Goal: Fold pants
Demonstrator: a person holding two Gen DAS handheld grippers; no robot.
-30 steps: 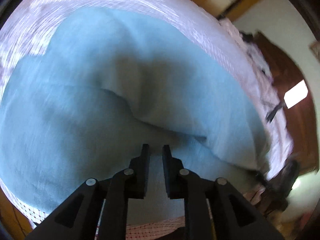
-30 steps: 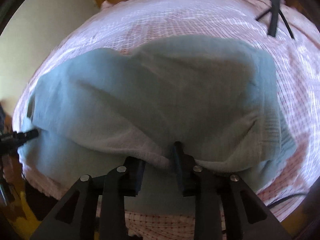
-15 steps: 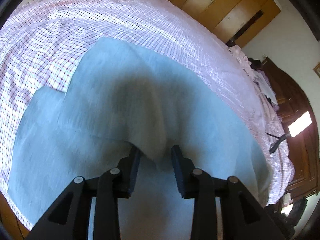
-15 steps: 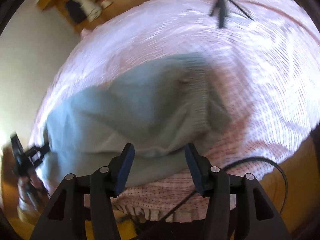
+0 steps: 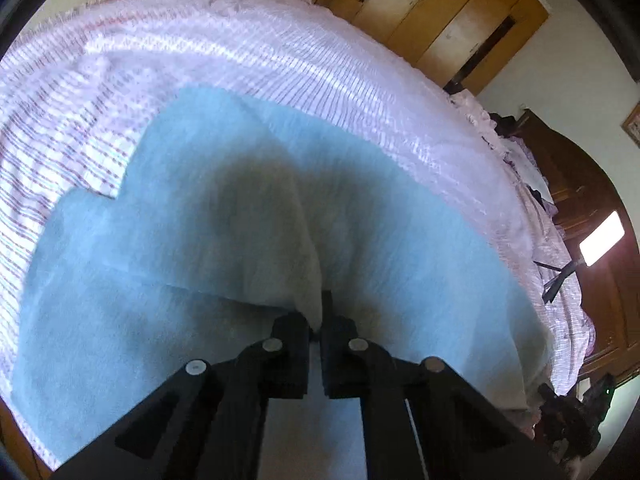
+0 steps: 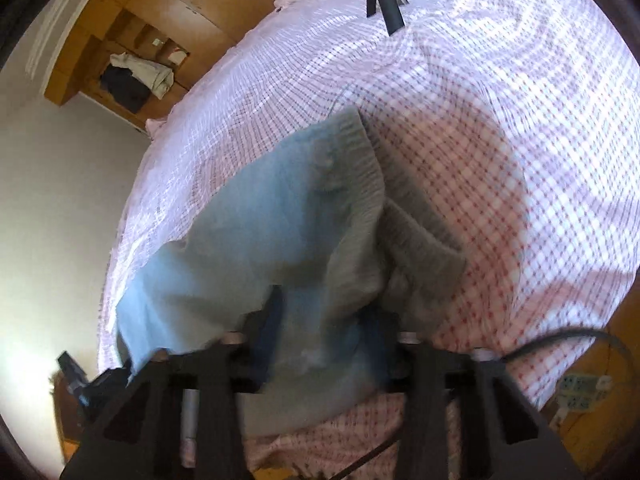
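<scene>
**Bedroom fold, edge in hand**

Pink checked bedspread (image 5: 280, 60) carries the light blue cotton pants (image 5: 120, 300). My left tongs (image 5: 316, 334) pinch a lifted fabric edge to carry it over. My right tongs (image 6: 324, 344) stand apart, straddling cloth near the ribbed waistband (image 6: 360, 168), apparently unclamped.

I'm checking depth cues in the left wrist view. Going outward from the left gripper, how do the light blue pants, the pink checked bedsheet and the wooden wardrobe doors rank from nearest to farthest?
1. Light blue pants: pinched between the fingers of the left gripper, spreading ahead.
2. Pink checked bedsheet: beyond and around the pants.
3. Wooden wardrobe doors: upper right, past the bed's far edge.
</scene>
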